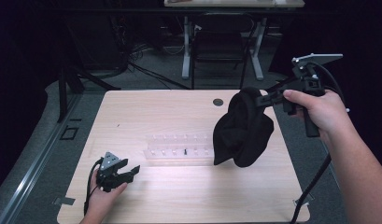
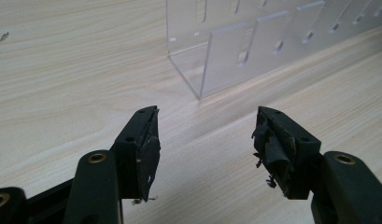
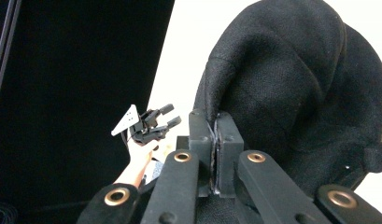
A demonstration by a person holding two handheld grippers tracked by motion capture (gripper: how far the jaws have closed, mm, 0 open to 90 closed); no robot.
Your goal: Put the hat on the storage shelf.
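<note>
Black hat (image 1: 244,128), soft and knitted-looking, hung in the air above the right part of the tabletop (image 1: 179,196), lifted clear of the wood. Pinched at its upper edge by the right claw (image 1: 262,99), jaws pressed together on a fold of the fabric. Drooped below the grip in loose folds, lower end hanging over the right end of a clear rack (image 1: 179,149). In the right claw's own view, hat (image 3: 291,93) bulged large just beyond the shut jaws, a thin seam of cloth caught between the two pads.

Right claw held by a hand (image 1: 319,109) raised at the right side, forearm coming in from the lower right, cable trailing down past the tabletop edge, grey three-cornered plate on top.

Clear rack lay near the middle of the tabletop, a low transparent plastic piece with rows of small slots. Seen close in the left claw view (image 2: 254,46), upright walls and dividers, standing on pale wood.

Left claw (image 1: 130,171) rested low at the front left of the tabletop, well apart from the hat, pointed toward the rack. Jaws spread, nothing between them; worn black pads (image 2: 149,151) with frayed edges. Also seen small and far off from the right claw's camera (image 3: 167,116).

Small dark round hole (image 1: 218,101) sat near the far edge of the tabletop.
</note>
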